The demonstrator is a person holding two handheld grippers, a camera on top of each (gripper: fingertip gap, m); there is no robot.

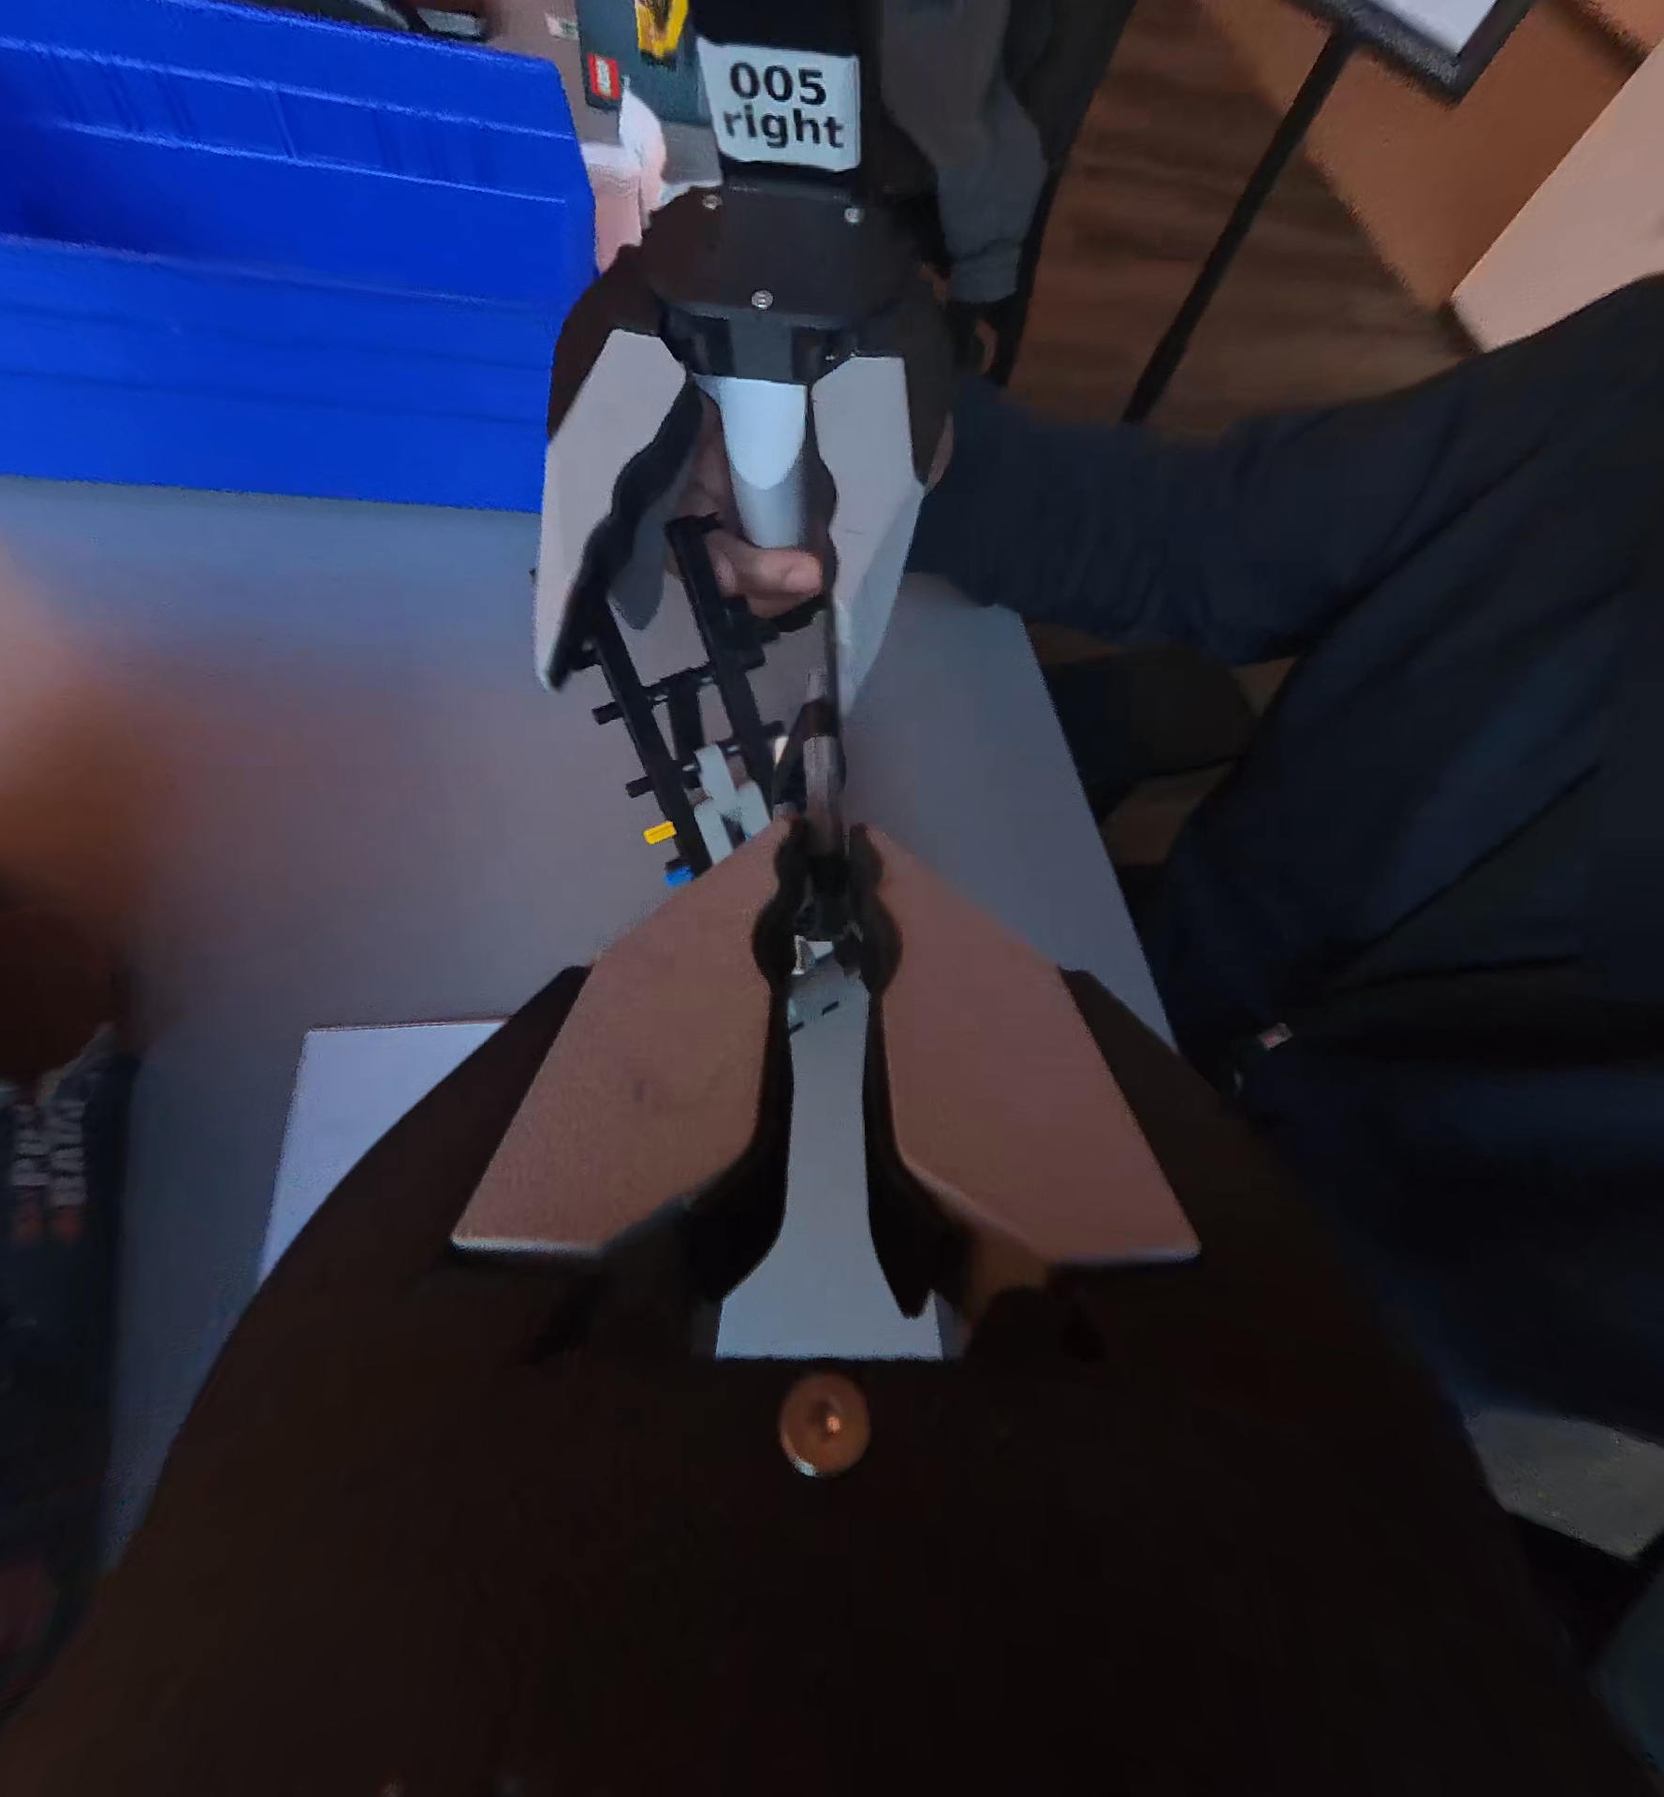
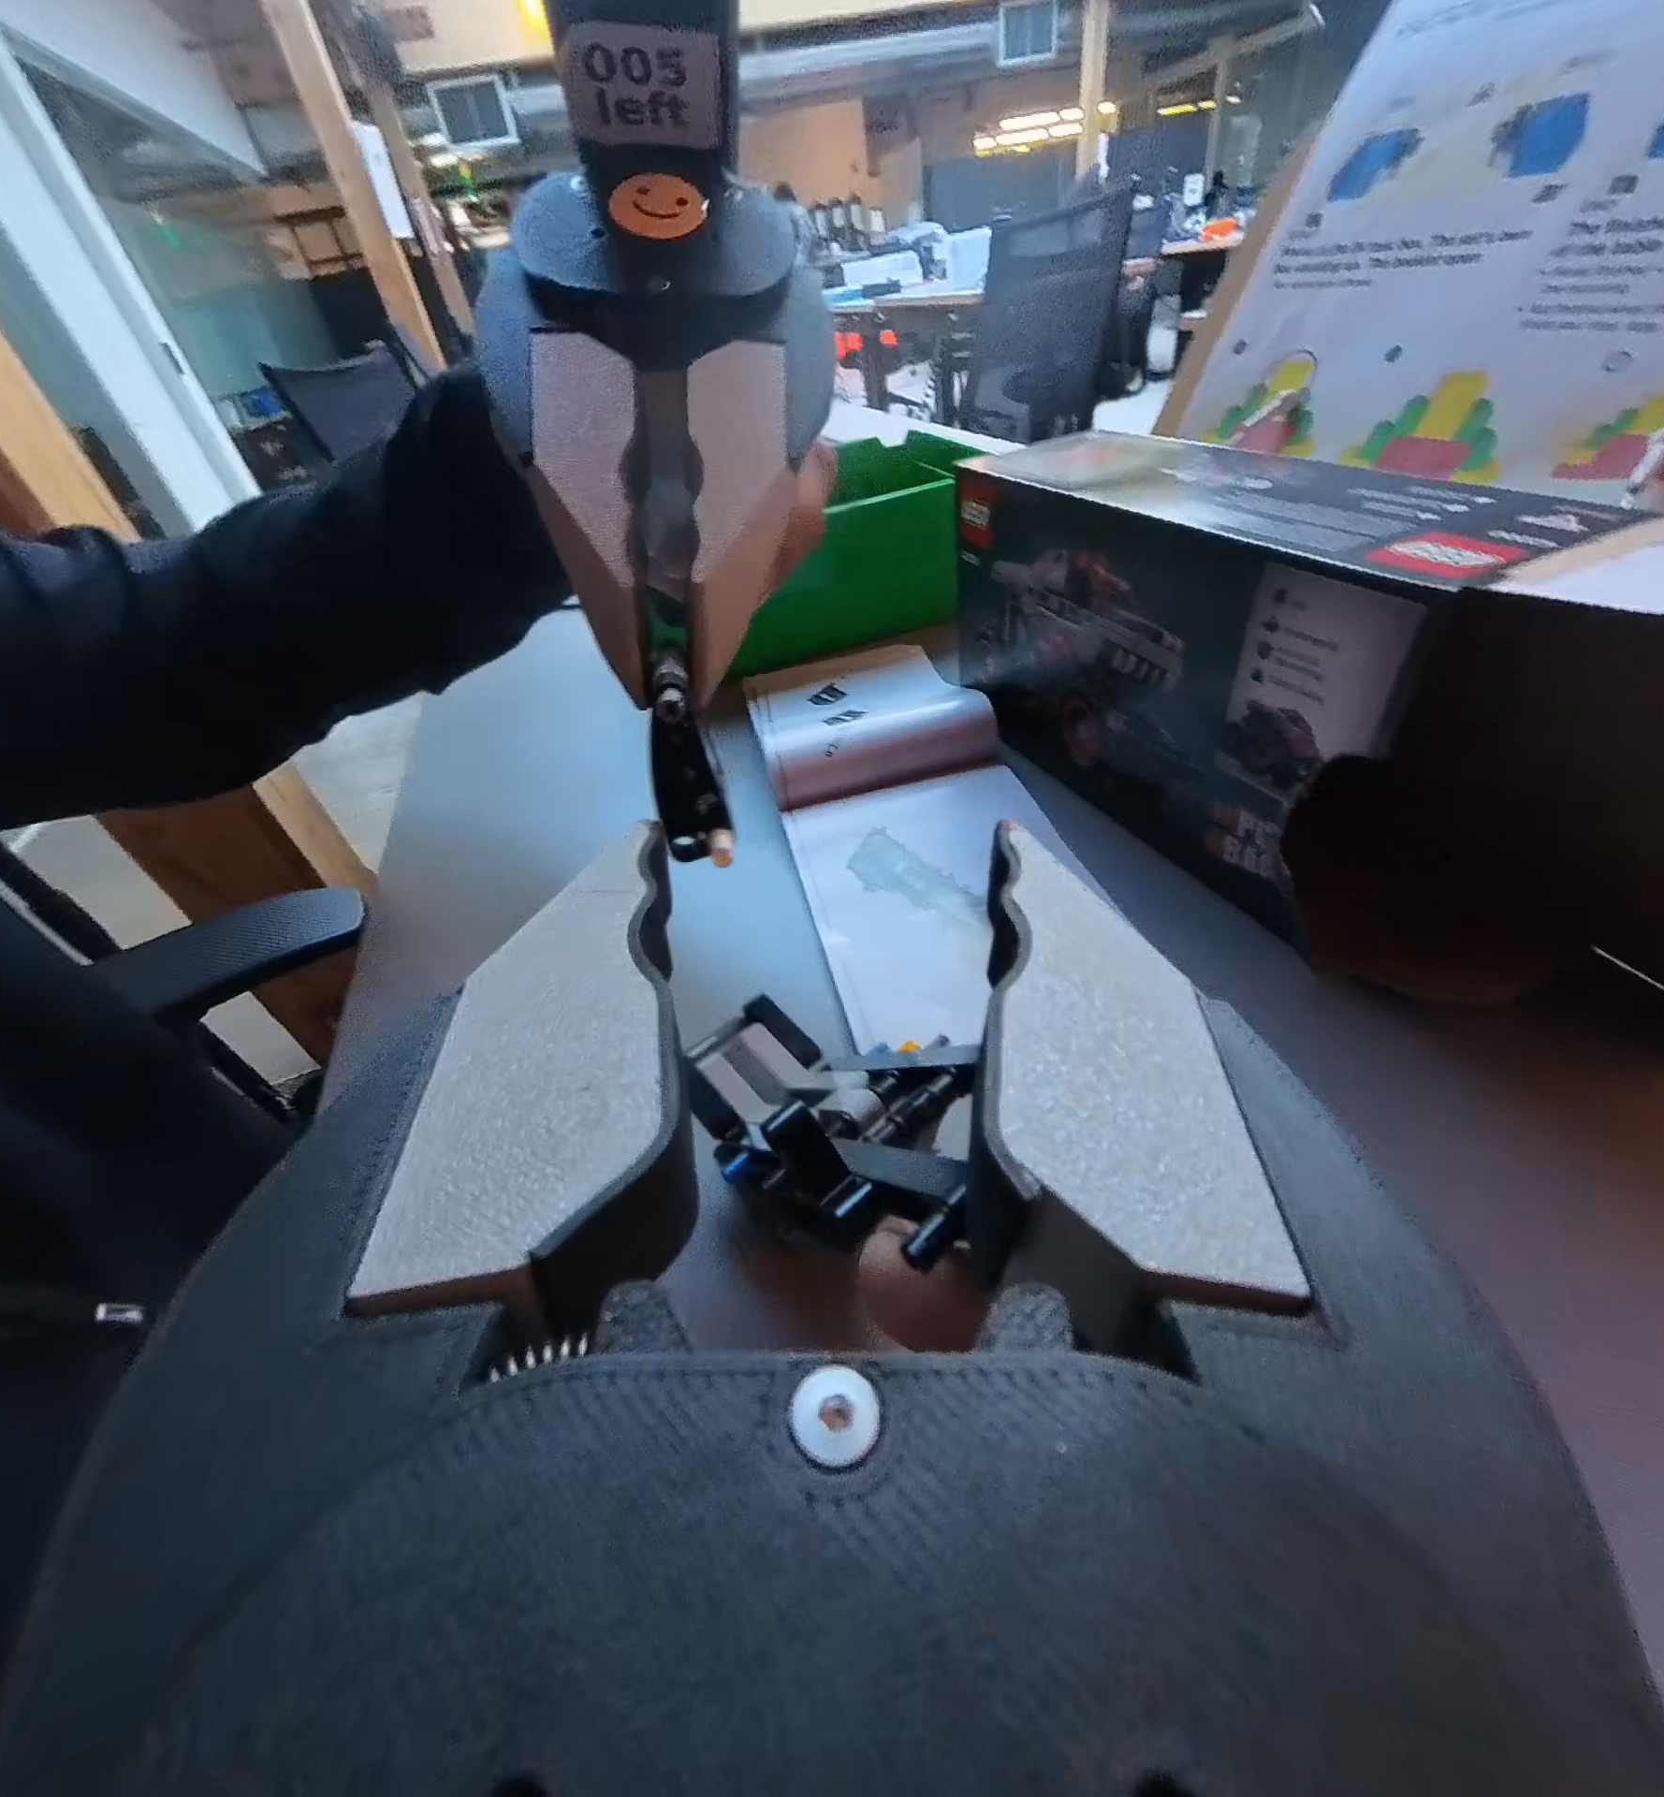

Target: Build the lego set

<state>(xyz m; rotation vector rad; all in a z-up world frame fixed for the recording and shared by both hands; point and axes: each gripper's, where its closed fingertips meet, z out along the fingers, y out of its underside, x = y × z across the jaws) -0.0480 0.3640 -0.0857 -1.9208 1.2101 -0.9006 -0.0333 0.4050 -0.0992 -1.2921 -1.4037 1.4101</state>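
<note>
Above the grey table (image 2: 536,739), the left gripper (image 2: 673,681) pinches a small black lego piece (image 2: 687,788) tight, while the right gripper (image 2: 828,1118), fingers spread wide, grips the black lego frame (image 2: 838,1118) near its base.

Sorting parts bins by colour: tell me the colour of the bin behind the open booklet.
Green: the bin sits beyond the booklet, clearest in the right wrist view.

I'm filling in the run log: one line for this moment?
left gripper: shut on black beam | right gripper: holds black frame | above table
</note>
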